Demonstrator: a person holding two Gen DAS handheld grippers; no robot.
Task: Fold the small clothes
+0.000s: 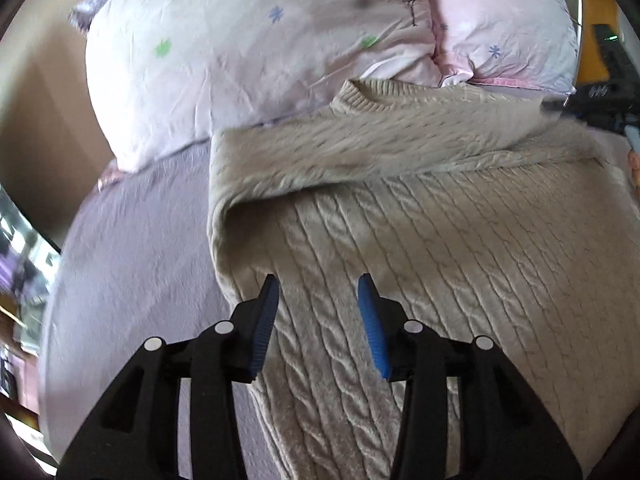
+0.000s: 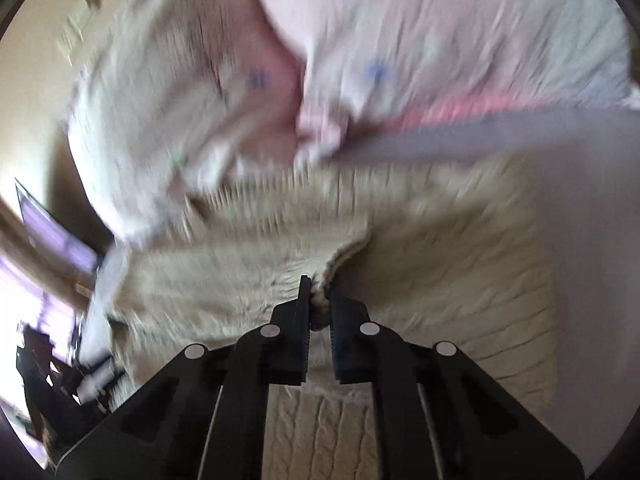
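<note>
A beige cable-knit sweater (image 1: 440,248) lies on a lilac bed sheet (image 1: 132,240), collar toward the pillows, with one sleeve folded across its chest. My left gripper (image 1: 318,292) is open and empty, hovering over the sweater's lower left part. My right gripper (image 2: 320,292) is shut on a ribbed edge of the sweater (image 2: 440,280) and holds that fold lifted above the body. The right wrist view is motion-blurred. The right gripper also shows at the right edge of the left wrist view (image 1: 612,116).
Two pale pink pillows (image 1: 248,52) with small flower prints lie at the head of the bed, just beyond the collar. A beige wall is on the left. The left edge of the bed drops off toward cluttered furniture (image 1: 24,288).
</note>
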